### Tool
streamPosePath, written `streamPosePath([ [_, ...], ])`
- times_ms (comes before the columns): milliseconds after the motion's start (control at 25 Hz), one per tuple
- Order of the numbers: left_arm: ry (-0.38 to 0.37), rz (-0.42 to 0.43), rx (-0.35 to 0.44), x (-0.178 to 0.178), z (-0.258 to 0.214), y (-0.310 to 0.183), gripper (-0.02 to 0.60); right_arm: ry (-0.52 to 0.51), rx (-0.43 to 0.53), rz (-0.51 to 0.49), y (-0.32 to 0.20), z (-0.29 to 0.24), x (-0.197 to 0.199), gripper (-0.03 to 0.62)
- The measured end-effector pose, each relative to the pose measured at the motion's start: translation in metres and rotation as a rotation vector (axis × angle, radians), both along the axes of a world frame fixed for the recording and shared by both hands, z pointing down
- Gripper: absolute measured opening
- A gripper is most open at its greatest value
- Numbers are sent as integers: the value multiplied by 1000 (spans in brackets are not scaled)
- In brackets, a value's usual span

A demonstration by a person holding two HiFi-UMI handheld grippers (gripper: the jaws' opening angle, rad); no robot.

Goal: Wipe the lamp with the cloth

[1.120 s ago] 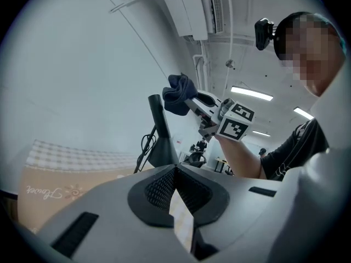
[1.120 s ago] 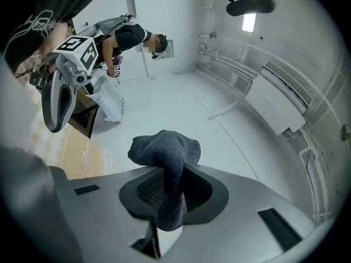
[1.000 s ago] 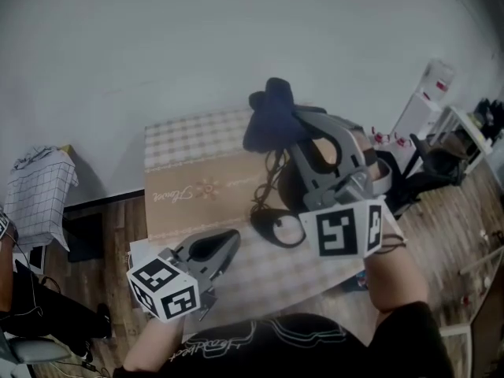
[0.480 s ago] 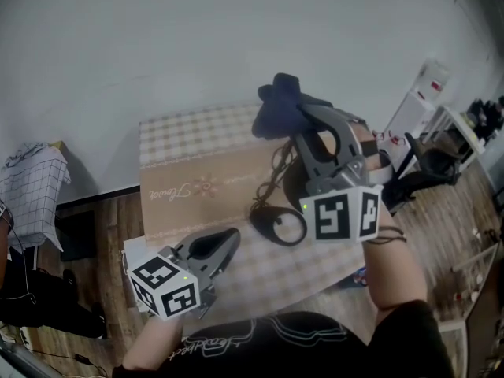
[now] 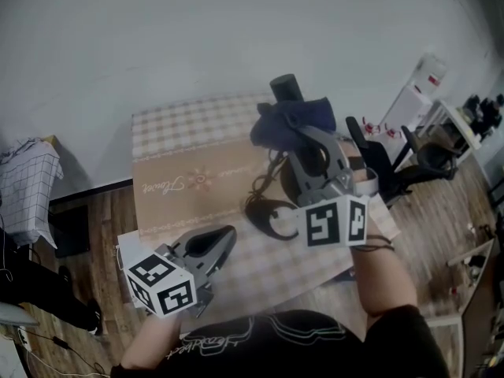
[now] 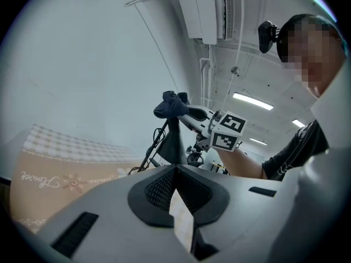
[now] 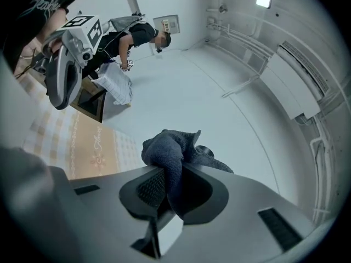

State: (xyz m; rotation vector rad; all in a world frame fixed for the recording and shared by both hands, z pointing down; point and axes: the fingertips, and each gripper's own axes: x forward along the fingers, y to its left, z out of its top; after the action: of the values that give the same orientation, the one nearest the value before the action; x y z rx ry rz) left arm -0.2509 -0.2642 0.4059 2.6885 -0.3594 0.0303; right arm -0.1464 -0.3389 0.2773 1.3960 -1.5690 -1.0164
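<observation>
Across the middle of the head view lies the surface (image 5: pixel 181 144), checked, with a tan runner down it. Its far edge meets the pale wall (image 5: pixel 197 30). Its left edge and near-left corner drop to wood floor (image 5: pixel 102 219), and its right side is hidden behind the right arm. The left half is bare, with open room there.

On the right half stands the black lamp (image 5: pixel 285 87). Only its round top and a dark loop at its foot show clearly. The stem is mostly covered, and a tangle of cable (image 5: pixel 264 181) lies by the foot.

The right claw (image 5: pixel 298 132) is up at the lamp's top, its jaws clamped on the dark blue cloth (image 5: pixel 283 120). The cloth bunches out ahead of the jaws, pressed against the lamp just under its top. In the right gripper view only a sliver of the lamp peeks past the cloth.

The left claw (image 5: pixel 227 236) hangs over the near-left corner, well apart from the lamp. Its jaws are pressed together with nothing between them.
</observation>
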Motion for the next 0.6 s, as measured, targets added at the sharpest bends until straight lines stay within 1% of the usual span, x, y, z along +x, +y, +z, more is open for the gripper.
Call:
streamPosePath([
  [240,-12,-9,-15,0,0,6,-1,-49,-41,11,5,16,3,57],
  [600,-6,-19,3,-2,-4,19,-2,-92,-145,44,17,63,11,57],
])
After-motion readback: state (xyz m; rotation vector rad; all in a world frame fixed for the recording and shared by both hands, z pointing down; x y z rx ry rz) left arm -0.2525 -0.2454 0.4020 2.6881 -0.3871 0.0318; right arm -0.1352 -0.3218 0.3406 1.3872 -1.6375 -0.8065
